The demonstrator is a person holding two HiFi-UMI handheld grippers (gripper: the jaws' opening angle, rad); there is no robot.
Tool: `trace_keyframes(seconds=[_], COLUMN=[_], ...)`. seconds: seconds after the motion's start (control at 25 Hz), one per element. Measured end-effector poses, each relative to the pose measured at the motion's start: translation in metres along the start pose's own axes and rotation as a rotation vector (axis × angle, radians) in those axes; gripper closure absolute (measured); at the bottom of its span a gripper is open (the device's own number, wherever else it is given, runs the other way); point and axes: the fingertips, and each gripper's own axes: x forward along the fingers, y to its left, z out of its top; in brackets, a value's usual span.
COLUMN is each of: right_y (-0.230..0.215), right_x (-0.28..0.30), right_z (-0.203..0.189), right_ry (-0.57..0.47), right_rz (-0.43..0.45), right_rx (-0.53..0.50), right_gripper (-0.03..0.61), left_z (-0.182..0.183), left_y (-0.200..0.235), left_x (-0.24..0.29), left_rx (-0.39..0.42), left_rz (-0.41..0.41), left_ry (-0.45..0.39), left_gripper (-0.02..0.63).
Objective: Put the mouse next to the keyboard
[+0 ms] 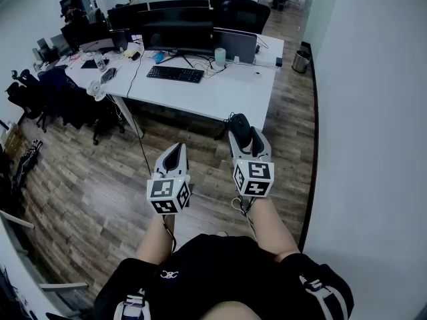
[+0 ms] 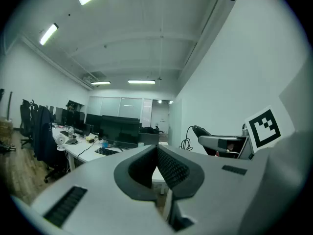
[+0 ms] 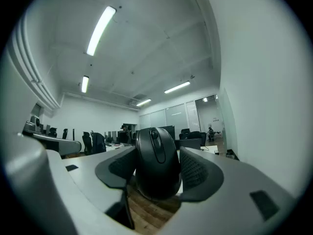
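- Noted mouse (image 3: 156, 160) clamped in right tool (image 1: 244, 137), jaws wide around it, over the floor, well short of desk (image 1: 230, 95).
- Noted left tool (image 1: 175, 155) closed on nothing.
- Judged best: carry steadily to bare desk beside keyboard (image 1: 175, 74); set flat before releasing.

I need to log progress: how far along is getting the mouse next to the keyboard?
Done: the mouse is picked up and clamped in the right claw. In hand: the carry, with the mouse held above the wooden floor, short of the white desk. Left to do: reach the desk and set the mouse down beside the keyboard. The left claw is shut and empty.
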Motion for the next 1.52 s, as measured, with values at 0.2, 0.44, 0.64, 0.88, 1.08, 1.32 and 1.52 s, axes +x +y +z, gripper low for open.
trace_keyframes(seconds=[0.2, 0.44, 0.64, 0.88, 1.08, 1.32, 1.52], right_y=[-0.005, -0.011, -0.006, 0.003, 0.006, -0.004, -0.006], right_x=[0.005, 0.012, 0.021, 0.050, 0.092, 0.157, 0.230], right_z=[0.000, 0.006, 0.002, -0.007, -0.012, -0.009, -0.024], right_ry=[-0.009, -0.027, -0.017, -0.017, -0.031, -0.020, 0.001], right_rz=[-0.002, 0.008, 0.030, 0.036, 0.037, 0.016, -0.008], right_rx=[0.009, 0.019, 0.027, 0.059, 0.066, 0.053, 0.043], right_gripper=[0.290, 0.290, 0.290, 0.290, 0.290, 0.290, 0.290], left_z=[0.005, 0.007, -0.001, -0.010, -0.014, -0.010, -0.023], left_y=[-0.003, -0.009, -0.005, 0.025, 0.052, 0.081, 0.128], left_x=[0.007, 0.014, 0.016, 0.033, 0.069, 0.128, 0.190], left_rx=[0.024, 0.043, 0.046, 0.037, 0.025, -0.002, -0.018], left_rz=[-0.009, -0.004, 0.010, 0.031, 0.009, -0.022, -0.031], left_ry=[-0.006, -0.008, 0.012, 0.015, -0.001, -0.009, 0.017], left_gripper=[0.601, 0.601, 0.601, 0.601, 0.601, 0.601, 0.601])
